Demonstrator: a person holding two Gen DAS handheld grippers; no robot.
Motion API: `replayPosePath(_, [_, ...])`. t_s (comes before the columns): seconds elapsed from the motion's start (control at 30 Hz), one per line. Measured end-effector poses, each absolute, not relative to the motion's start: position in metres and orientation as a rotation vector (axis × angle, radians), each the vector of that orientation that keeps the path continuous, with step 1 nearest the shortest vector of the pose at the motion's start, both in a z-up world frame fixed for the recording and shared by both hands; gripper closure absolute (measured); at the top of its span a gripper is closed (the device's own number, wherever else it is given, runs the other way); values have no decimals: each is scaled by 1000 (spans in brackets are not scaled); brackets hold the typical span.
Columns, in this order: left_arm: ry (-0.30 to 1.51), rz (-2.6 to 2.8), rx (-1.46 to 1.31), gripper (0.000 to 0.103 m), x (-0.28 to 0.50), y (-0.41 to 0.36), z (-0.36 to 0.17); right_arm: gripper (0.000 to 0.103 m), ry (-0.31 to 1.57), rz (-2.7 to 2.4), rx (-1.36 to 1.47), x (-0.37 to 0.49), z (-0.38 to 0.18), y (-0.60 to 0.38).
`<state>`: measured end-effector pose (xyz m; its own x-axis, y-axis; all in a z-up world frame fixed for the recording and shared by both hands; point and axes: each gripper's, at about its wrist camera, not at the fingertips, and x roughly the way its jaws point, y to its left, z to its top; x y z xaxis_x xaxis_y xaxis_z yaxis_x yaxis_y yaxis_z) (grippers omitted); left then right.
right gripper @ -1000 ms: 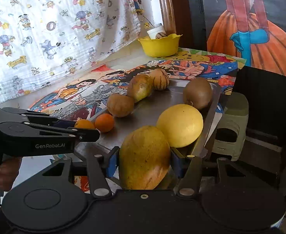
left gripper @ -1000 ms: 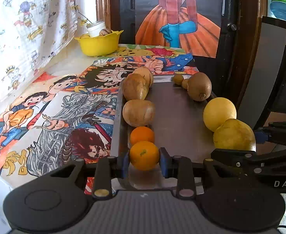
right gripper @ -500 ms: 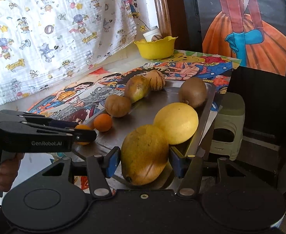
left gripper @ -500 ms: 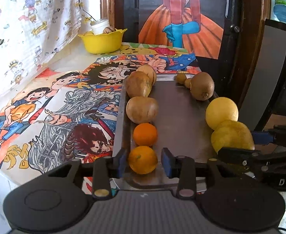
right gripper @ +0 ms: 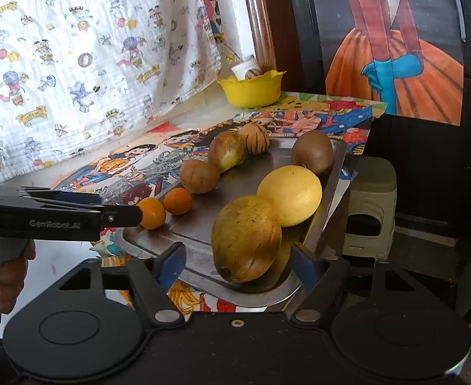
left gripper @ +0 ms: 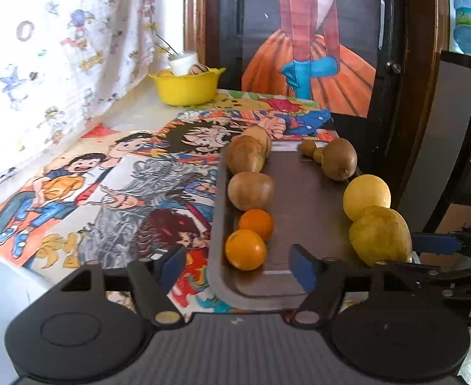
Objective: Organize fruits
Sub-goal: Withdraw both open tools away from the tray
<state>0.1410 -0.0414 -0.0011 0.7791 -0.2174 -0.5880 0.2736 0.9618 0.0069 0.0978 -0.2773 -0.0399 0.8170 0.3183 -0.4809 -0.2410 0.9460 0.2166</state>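
Note:
A steel tray (left gripper: 302, 199) holds fruit in two rows. On its left side lie two oranges (left gripper: 245, 249) (left gripper: 256, 223) and brown fruits (left gripper: 250, 191). On its right side lie a mango (left gripper: 379, 235), a yellow lemon (left gripper: 366, 195) and a kiwi (left gripper: 339, 158). My left gripper (left gripper: 237, 264) is open, its pads wide apart either side of the near orange, which rests on the tray. My right gripper (right gripper: 238, 261) is open around the mango (right gripper: 246, 237), which lies on the tray (right gripper: 203, 224) without touching the pads.
A yellow bowl (left gripper: 185, 88) with a white cup stands at the back of the table. A cartoon-print cloth (left gripper: 107, 192) covers the table. A patterned curtain hangs at left. A green stool (right gripper: 370, 205) stands right of the table. A painted door is behind.
Both grippers have opened and drawn back. The left one let go of the near orange, the right one let go of the mango; both fruits now rest on the tray.

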Motion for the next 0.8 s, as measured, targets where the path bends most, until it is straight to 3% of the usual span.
replayPosePath(0.2, [585,-236,66,1,122,-25,3,11,501,293,141,81,-34,-272])
replayPosePath(0.4, [556,-227,44,0,105,-12,6,1,469,289,134,66,-27,-266])
replayPosePath(0.8, [524,-212,46,0,73,7,4,1,444,276,111,40,-21,-254])
